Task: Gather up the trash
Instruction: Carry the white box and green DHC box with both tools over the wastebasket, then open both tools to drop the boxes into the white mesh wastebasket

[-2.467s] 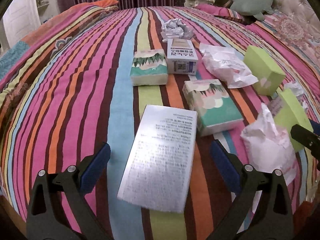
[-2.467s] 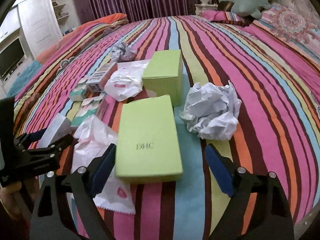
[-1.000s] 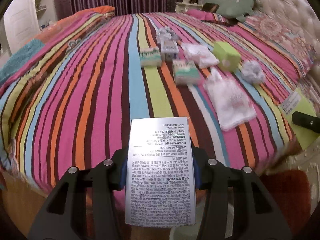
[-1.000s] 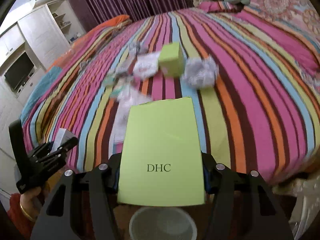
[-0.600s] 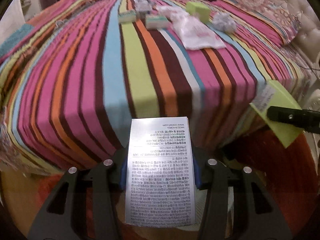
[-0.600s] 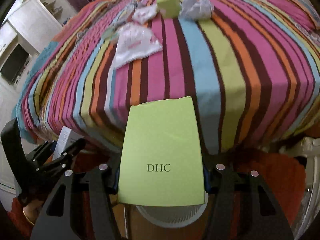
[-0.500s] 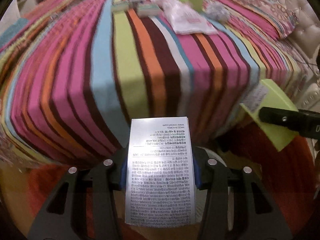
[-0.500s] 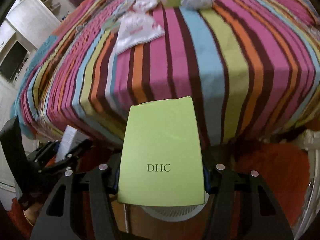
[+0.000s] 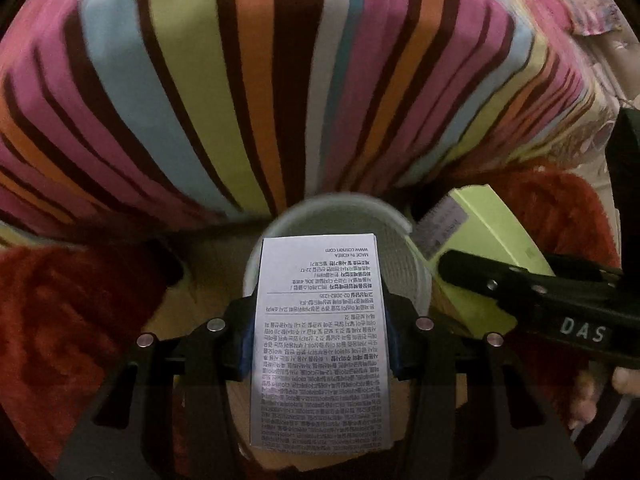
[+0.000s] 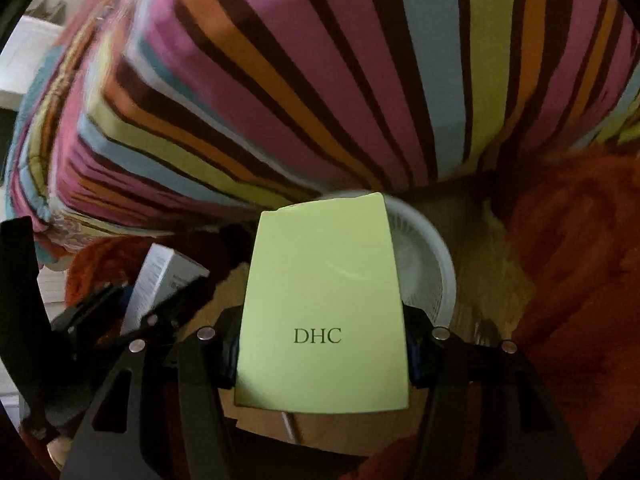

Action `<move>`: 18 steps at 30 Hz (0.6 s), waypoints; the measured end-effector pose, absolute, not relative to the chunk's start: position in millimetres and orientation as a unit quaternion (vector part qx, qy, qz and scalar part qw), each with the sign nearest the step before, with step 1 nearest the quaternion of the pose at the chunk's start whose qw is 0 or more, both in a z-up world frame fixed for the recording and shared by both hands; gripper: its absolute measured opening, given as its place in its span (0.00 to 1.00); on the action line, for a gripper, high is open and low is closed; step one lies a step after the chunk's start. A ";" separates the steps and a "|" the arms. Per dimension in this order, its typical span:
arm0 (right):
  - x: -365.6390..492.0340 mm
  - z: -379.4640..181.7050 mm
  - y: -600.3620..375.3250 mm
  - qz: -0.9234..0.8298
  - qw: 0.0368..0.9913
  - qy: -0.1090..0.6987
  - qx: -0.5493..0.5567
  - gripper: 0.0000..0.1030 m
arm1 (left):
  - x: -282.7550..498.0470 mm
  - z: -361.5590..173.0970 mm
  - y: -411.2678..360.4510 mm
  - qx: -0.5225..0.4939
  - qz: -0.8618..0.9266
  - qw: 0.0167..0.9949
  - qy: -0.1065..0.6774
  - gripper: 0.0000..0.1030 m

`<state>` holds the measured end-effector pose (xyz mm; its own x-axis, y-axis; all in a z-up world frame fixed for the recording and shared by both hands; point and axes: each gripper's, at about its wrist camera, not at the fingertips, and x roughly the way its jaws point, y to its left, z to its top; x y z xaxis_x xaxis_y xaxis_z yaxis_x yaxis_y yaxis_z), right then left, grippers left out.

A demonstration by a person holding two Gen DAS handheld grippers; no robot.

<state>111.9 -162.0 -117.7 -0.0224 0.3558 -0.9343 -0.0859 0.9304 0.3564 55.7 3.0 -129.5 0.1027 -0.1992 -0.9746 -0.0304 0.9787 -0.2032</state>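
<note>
My left gripper (image 9: 320, 344) is shut on a white box with printed text (image 9: 320, 340) and holds it over a round white trash bin (image 9: 320, 208) on the floor at the foot of the bed. My right gripper (image 10: 322, 352) is shut on a light green DHC box (image 10: 324, 312), also held above the white bin (image 10: 424, 272). The green box (image 9: 484, 232) and the right gripper show at the right of the left wrist view; the white box (image 10: 160, 276) shows at the left of the right wrist view.
The striped bedspread (image 9: 280, 80) hangs down just behind the bin. A red shaggy rug (image 9: 68, 312) lies on the wooden floor (image 10: 484, 264) on both sides of the bin.
Both grippers have swung down from the bed top to the floor at its foot, each still holding its box. The trash bin has come into full view beneath them.
</note>
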 end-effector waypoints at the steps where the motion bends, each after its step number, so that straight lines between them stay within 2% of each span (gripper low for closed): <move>1: 114.3 -125.3 -161.8 0.153 0.681 0.708 0.102 0.54 | 57.1 -135.6 1.2 -0.089 -0.058 0.723 0.683 0.46; 11: 132.0 -183.4 -154.8 0.097 0.618 0.771 0.119 0.54 | 63.3 -213.4 -25.8 -0.075 -0.053 0.613 0.785 0.46; 18: 124.6 -228.9 -158.4 0.064 0.576 0.807 0.108 0.54 | 65.2 -254.8 -27.7 -0.096 -0.043 0.578 0.809 0.46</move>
<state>124.6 -158.4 -228.9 -0.3121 0.2488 -0.9169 0.1011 0.9683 0.2283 65.2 -27.7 -254.8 -0.3142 -0.2054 -0.9269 -0.1056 0.9778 -0.1809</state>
